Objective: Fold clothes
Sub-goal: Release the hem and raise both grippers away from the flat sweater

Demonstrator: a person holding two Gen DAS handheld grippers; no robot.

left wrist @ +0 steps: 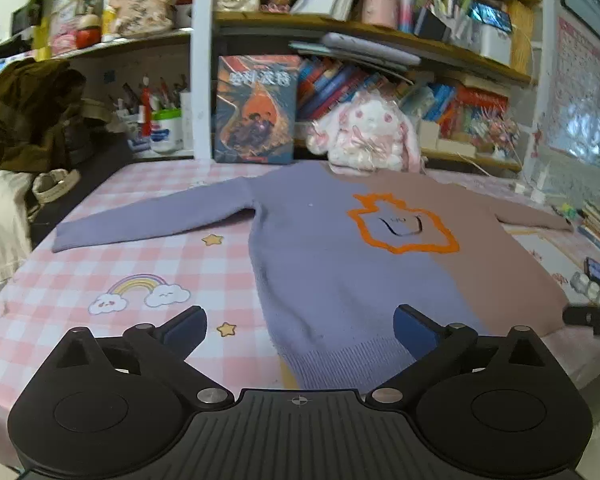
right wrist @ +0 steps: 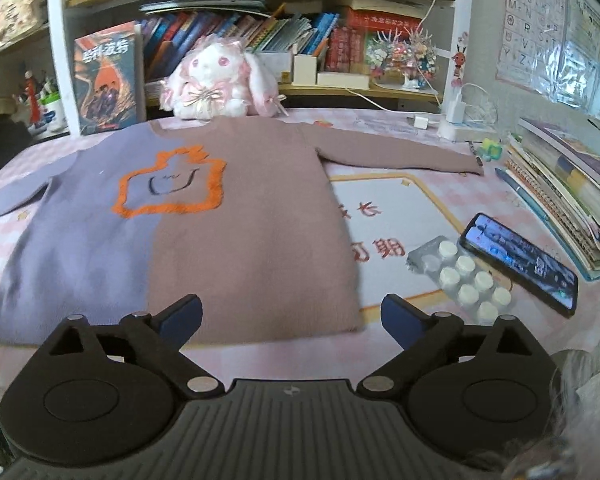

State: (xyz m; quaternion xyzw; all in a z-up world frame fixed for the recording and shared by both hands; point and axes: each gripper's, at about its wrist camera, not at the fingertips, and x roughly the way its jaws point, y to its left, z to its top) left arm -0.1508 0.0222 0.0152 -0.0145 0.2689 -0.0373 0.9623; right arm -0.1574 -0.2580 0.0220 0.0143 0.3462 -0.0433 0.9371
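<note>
Cluttered bookshelves backed the checked tablecloth [left wrist: 148, 256] where I found the sweater [left wrist: 340, 264] spread flat, sleeves out to both sides, evidently laid ready for folding. My left gripper [left wrist: 300, 330] and right gripper [right wrist: 292, 318] stood above its hem, jaws wide apart, nothing between them.

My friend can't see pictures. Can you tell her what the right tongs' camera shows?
A sweater, half purple and half dusty pink with an orange outline on its chest, lies flat on a pink checked tablecloth, sleeves spread out. The right tongs are open over its bottom hem, holding nothing. A phone and a pill pack lie to the right.
</note>
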